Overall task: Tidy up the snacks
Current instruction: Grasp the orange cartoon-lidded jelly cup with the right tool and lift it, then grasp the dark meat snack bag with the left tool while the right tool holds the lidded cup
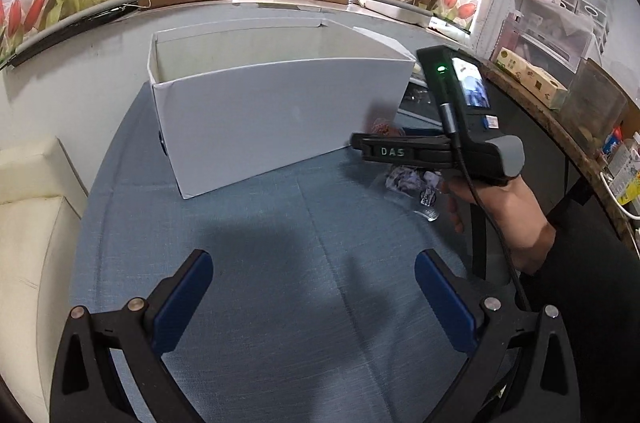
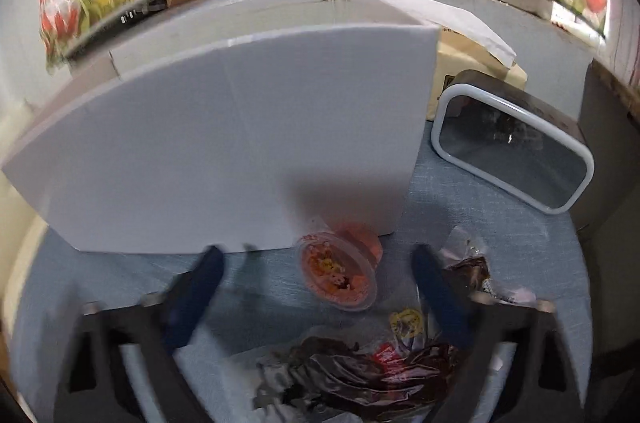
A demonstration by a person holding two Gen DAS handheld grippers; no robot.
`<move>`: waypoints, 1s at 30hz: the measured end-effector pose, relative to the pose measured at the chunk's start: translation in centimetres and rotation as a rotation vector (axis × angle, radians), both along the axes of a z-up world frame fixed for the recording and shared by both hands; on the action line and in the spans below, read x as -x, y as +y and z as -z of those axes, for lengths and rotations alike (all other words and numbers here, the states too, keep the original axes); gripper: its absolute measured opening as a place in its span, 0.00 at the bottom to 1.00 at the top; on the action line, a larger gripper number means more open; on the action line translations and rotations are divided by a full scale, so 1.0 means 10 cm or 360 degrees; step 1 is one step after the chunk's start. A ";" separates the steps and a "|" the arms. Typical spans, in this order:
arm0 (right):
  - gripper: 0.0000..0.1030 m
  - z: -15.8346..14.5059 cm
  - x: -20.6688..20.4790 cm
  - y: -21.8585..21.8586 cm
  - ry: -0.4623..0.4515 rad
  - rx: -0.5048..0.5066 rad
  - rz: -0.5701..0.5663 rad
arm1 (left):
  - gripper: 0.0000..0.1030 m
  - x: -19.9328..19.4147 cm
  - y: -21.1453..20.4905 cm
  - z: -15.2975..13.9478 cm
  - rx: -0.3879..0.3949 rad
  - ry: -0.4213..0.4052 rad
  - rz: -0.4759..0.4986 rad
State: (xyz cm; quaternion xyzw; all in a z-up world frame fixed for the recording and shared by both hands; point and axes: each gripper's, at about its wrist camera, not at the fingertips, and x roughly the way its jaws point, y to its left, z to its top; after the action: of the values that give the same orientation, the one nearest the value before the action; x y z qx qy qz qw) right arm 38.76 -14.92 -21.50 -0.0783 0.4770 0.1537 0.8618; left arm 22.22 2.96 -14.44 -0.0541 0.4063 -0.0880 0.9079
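A white open-topped box (image 1: 276, 115) stands on the blue tablecloth (image 1: 280, 263); it also fills the right wrist view (image 2: 224, 143). My left gripper (image 1: 314, 275) is open and empty over bare cloth in front of the box. My right gripper (image 2: 316, 275) is open and empty above an orange jelly cup (image 2: 340, 271) lying on its side by the box's front wall. Dark snack packets (image 2: 360, 375) lie below it, another packet (image 2: 472, 263) to its right. In the left wrist view the right gripper (image 1: 360, 149) hovers above a clear snack packet (image 1: 412, 183).
A grey bin with a pale rim (image 2: 516, 147) lies on its side right of the box. A cream chair (image 1: 28, 215) stands left of the table. A wooden shelf (image 1: 560, 119) with boxes and bottles runs along the right. A tulip-print wall is behind.
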 end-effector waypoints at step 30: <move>0.46 -1.16 1.65 -1.52 -0.0281 -0.0346 0.0120 | 1.00 -0.98 -1.26 0.26 -0.0136 0.0046 0.0578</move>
State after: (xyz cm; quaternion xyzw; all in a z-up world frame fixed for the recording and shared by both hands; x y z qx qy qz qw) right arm 22.21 -30.13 -9.93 0.0202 0.3825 0.1644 0.9090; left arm 32.00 -9.61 -17.05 0.0574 0.4258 -0.2324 0.8726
